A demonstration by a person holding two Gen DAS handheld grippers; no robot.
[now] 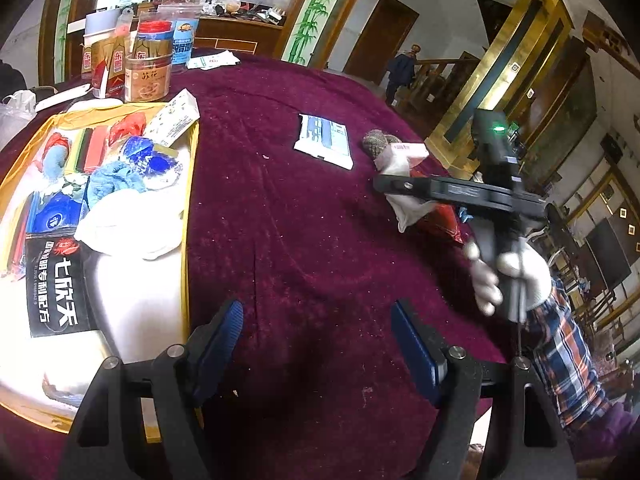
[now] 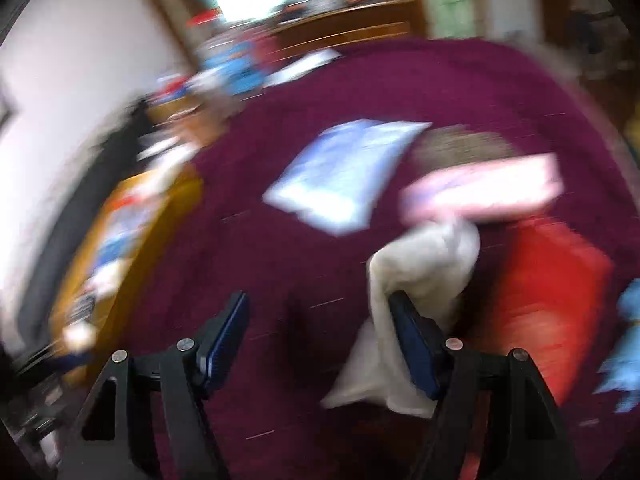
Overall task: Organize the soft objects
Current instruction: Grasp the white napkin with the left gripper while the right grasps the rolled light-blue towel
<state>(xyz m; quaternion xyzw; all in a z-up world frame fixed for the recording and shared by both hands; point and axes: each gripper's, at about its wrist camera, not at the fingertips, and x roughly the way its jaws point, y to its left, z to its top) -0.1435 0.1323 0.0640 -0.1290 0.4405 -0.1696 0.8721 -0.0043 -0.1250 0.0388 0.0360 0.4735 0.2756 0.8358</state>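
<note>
Lying at the left on the maroon tabletop (image 1: 304, 216), the yellow tray (image 1: 191, 184) held cloths and packets. Left gripper (image 1: 318, 346) hovered over bare velvet, jaws spread, nothing between them. Further right, the right gripper (image 2: 320, 340) hung with jaws spread, a white cloth (image 2: 424, 268) against its right finger, unpinched.

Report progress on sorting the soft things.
Done: blue cloth and white cloth lie in the yellow-rimmed tray. In hand: nothing; the open right gripper nears the white rag. Left: that rag, pink pack, red bag, flat blue-white packet.
</note>
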